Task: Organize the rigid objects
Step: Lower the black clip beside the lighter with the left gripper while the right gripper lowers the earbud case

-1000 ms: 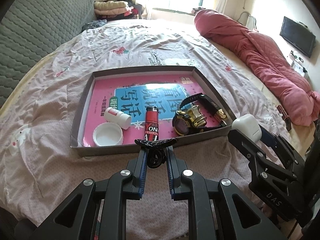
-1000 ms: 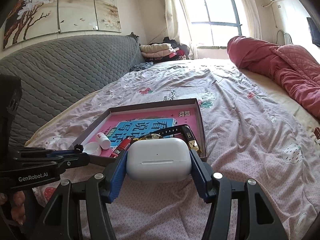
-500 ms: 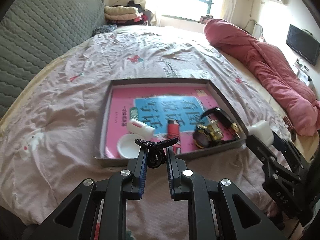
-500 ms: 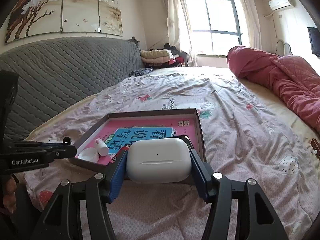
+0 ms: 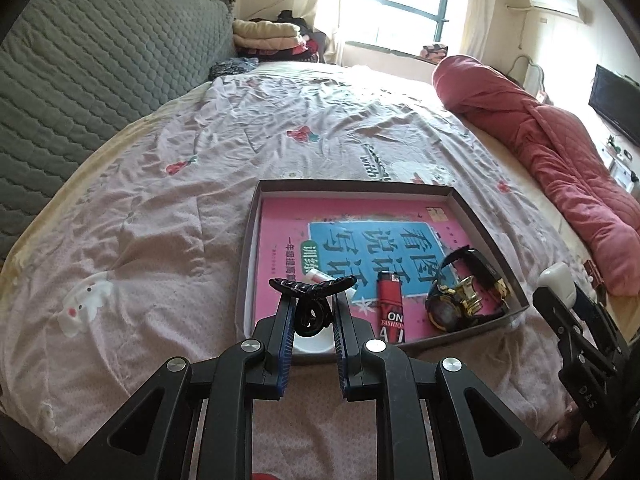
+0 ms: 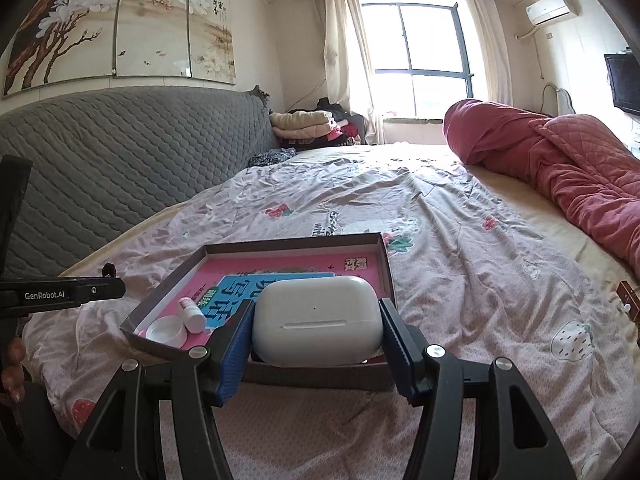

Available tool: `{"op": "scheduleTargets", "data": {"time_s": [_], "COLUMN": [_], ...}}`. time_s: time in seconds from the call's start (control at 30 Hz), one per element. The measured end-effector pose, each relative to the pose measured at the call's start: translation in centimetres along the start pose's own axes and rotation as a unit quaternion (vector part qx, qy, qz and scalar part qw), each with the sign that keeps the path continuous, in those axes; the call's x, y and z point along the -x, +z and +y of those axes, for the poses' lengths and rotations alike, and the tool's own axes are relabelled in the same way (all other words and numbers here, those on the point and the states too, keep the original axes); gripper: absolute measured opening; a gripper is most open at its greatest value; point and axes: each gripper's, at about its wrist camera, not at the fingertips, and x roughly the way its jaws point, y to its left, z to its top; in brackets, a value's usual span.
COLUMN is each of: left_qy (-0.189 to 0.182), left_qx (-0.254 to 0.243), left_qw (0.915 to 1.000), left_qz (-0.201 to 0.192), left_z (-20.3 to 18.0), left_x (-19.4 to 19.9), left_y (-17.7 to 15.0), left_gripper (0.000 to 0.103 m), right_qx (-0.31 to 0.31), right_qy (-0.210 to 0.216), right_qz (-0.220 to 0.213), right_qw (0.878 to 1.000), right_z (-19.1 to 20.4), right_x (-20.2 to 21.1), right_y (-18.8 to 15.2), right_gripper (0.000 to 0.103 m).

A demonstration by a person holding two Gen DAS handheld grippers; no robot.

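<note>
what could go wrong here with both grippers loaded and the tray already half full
1. The left gripper pinches only the hair clip's rounded spring end, so it may twist or slip out.
2. The earbuds case is smooth and held only by its ends in the right gripper; it could slide free.
3. The tray's near side is crowded by the lighter and watch, so a drop could land on them.

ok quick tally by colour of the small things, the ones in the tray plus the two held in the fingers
white: 3 – earbud case, small bottle, round lid
black: 2 – hair claw clip, wristwatch
red: 1 – lighter
total: 6, with 4 in the tray
</note>
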Motion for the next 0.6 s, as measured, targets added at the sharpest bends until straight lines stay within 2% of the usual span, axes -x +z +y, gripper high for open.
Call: {"op": "scheduleTargets", "data": {"time_s": [0.6], "left_qy": [-0.014], "left_qx": [-0.030], "left_qw": [0.9995], "left_qz": [-0.001], "left_z": [-3.2], "left_x": [-2.3], "left_y": [1.1], "left_gripper": [0.018], "right_qx": [-0.001], "right_qy": [-0.003], "right_qz": [-0.007], "right_qw": [1.000], "right_z": [-0.5], "right_x": [-1.4], "right_y": [0.6], "right_gripper": [0.060]}}
